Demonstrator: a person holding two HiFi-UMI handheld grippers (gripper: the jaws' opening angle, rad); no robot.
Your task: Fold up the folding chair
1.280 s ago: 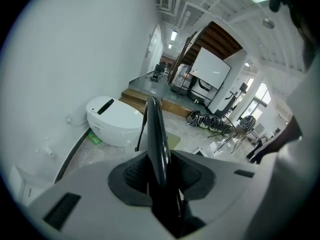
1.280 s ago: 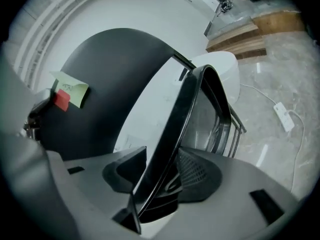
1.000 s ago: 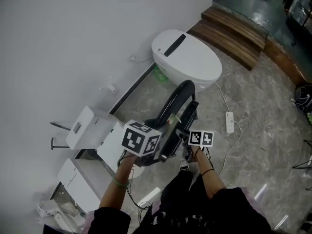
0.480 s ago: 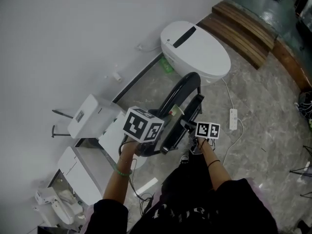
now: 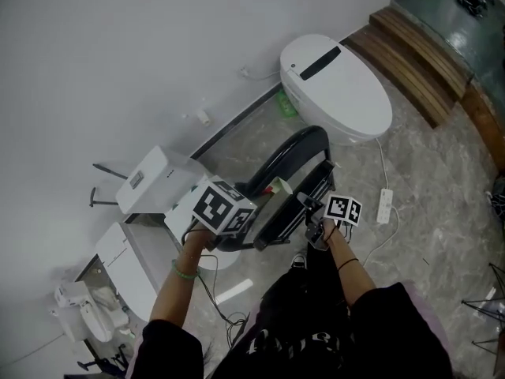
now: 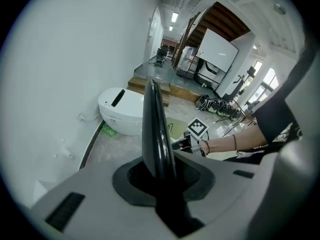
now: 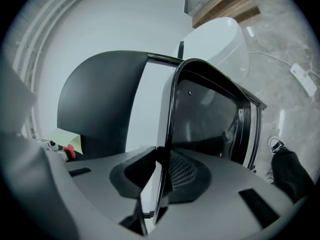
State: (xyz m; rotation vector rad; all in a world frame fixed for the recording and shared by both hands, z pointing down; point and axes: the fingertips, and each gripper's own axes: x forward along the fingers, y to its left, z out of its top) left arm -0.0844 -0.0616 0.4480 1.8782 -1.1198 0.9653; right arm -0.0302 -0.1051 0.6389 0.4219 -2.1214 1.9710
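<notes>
Both our arms reach low; left gripper (image 6: 160, 178) and right gripper (image 7: 159, 184), jaws just closing, pinch the folding chair (image 5: 290, 155); toilet (image 5: 335, 85) close behind.

The folding chair (image 5: 293, 150) stands before the toilet (image 5: 339, 85), which backs onto the wall (image 5: 118, 46). Right of the chair lies a power strip (image 5: 386, 206) — left, boxes (image 5: 150, 184) along the wall.

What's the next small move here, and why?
Probably swing the right claw toward the left claw, pressing the seat against the backrest. Both claws have just been closing, the left on the backrest's edge, the right on the seat's frame, and a gap shows between the two parts.
</notes>
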